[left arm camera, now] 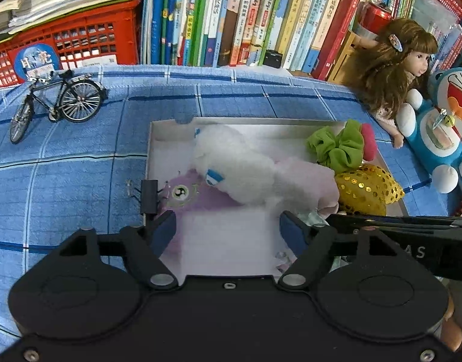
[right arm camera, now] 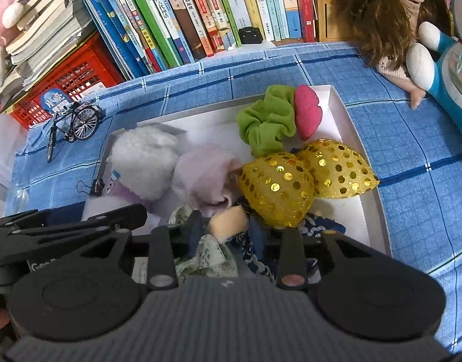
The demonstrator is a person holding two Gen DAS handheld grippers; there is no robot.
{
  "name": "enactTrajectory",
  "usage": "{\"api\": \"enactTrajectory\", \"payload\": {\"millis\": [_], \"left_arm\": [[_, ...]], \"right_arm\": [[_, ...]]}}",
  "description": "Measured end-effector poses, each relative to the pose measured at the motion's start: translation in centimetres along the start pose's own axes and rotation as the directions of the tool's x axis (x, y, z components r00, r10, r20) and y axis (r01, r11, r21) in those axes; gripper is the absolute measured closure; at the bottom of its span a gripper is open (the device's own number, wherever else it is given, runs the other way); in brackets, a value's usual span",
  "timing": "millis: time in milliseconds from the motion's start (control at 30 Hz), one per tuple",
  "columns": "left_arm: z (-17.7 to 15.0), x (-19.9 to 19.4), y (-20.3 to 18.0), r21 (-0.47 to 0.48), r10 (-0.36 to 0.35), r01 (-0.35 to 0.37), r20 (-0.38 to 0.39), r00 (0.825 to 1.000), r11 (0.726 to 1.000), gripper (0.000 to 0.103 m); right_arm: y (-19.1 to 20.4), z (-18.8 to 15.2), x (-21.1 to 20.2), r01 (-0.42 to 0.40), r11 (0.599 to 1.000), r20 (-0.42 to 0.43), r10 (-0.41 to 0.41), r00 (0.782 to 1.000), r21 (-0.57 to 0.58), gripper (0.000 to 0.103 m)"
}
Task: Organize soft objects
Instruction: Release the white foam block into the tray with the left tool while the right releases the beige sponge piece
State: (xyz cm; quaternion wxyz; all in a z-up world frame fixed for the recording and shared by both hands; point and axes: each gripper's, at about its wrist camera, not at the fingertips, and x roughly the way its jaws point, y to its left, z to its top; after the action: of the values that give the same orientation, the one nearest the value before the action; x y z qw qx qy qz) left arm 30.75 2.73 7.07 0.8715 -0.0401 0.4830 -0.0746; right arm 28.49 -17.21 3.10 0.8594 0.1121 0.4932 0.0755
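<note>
A blue checked tabletop (left arm camera: 80, 157) runs up to a wall of books (left arm camera: 231, 15). On it, the white box (right arm camera: 339, 105) holds the soft toys: a white plush (right arm camera: 146, 157), pink plush (right arm camera: 206, 178), green scrunchie (right arm camera: 267, 120), gold sequin pieces (right arm camera: 279, 184) and patterned cloth (right arm camera: 212, 253). Both grippers are spread: the left gripper (left arm camera: 227, 229) over bare box floor, the right gripper (right arm camera: 227, 241) around the cloth, not pinching. Lifting away could snag cloth and drag it out; the pile is crowded.
</note>
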Motion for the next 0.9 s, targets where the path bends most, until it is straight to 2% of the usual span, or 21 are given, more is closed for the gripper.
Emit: {"api": "enactTrajectory", "payload": {"millis": [233, 467, 667, 900], "left_arm": [[-0.8, -2.1, 0.2, 0.006, 0.007, -0.008, 0.052, 0.999, 1.0, 0.023], [-2.1, -5.7, -0.6, 0.029, 0.004, -0.009, 0.147, 0.989, 1.0, 0.019], [-3.8, -8.9, -1.4, 0.042, -0.01, 0.001, 0.218, 0.976, 0.999, 0.017], [-6.8, -12.8, -2.4, 0.073, -0.017, -0.007, 0.312, 0.95, 0.997, 0.012]], "right_arm": [[0.0, -0.4, -1.7, -0.024, 1.0, 0.042, 0.024, 0.999, -0.009, 0.038], [0.7, -1.7, -5.5, -0.001, 0.996, 0.169, 0.015, 0.986, -0.088, 0.028], [0.6, -3.4, -8.7, -0.003, 0.992, 0.261, 0.036, 0.965, -0.127, 0.021], [0.8, -6.2, -12.4, 0.022, 0.979, 0.371, 0.056, 0.927, -0.2, 0.015]]}}
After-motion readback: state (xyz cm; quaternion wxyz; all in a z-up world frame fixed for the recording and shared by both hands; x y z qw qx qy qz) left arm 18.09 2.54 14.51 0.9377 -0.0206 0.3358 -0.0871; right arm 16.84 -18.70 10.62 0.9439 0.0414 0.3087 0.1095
